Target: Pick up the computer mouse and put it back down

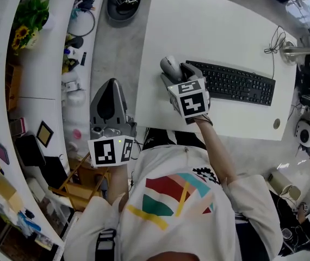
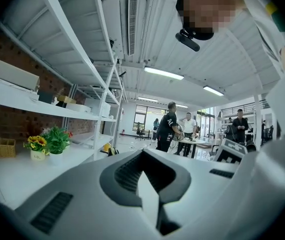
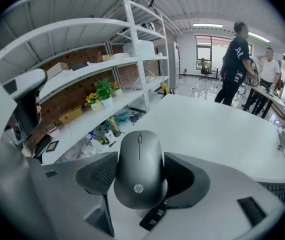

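The grey computer mouse (image 1: 170, 66) sits between the jaws of my right gripper (image 1: 172, 76), just left of the black keyboard (image 1: 232, 84) on the white table (image 1: 198, 20). In the right gripper view the mouse (image 3: 139, 170) fills the gap, its wheel end pointing away, and both dark pads (image 3: 98, 173) press its sides; my right gripper (image 3: 140, 163) is shut on it and tilts steeply down. My left gripper (image 1: 110, 84) hangs off the table's left edge, jaws together with nothing held. The left gripper view shows its tips (image 2: 143, 154) meeting, pointing across the room.
Curved white shelves (image 1: 51, 64) with a flower pot (image 1: 27, 34), bottles and boxes run along the left. A cable and a metal fitting (image 1: 293, 50) lie at the table's far right corner. Several people (image 2: 170, 126) stand in the distance.
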Action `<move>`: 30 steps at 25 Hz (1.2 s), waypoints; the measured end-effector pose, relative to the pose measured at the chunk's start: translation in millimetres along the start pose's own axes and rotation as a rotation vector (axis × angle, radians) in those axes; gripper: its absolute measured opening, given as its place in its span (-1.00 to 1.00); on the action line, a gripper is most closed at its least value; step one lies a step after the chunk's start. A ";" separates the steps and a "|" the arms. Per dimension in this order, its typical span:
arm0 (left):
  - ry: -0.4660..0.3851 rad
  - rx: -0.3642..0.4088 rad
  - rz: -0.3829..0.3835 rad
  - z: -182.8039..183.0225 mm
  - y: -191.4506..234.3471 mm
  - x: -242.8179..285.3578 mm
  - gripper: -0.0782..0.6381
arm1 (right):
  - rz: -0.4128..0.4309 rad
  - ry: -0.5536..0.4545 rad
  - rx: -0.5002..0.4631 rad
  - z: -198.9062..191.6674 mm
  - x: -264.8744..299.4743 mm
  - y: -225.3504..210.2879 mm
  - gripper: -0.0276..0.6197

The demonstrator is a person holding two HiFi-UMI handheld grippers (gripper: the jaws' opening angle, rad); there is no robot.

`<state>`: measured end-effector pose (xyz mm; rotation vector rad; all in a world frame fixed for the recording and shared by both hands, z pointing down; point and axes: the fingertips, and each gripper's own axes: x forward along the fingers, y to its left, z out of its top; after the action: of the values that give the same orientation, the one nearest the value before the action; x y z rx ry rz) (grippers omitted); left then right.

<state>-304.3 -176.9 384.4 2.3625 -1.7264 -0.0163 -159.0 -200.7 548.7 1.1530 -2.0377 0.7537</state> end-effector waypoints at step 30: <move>-0.136 0.135 -0.861 53.6 -391.7 8.8 -0.66 | -0.484 -0.721 0.316 -86.8 -395.8 -152.7 0.02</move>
<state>59.7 -81.0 262.8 3.0614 -0.6371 -0.2011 151.8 -6.9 317.7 2.2512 -2.0618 0.4508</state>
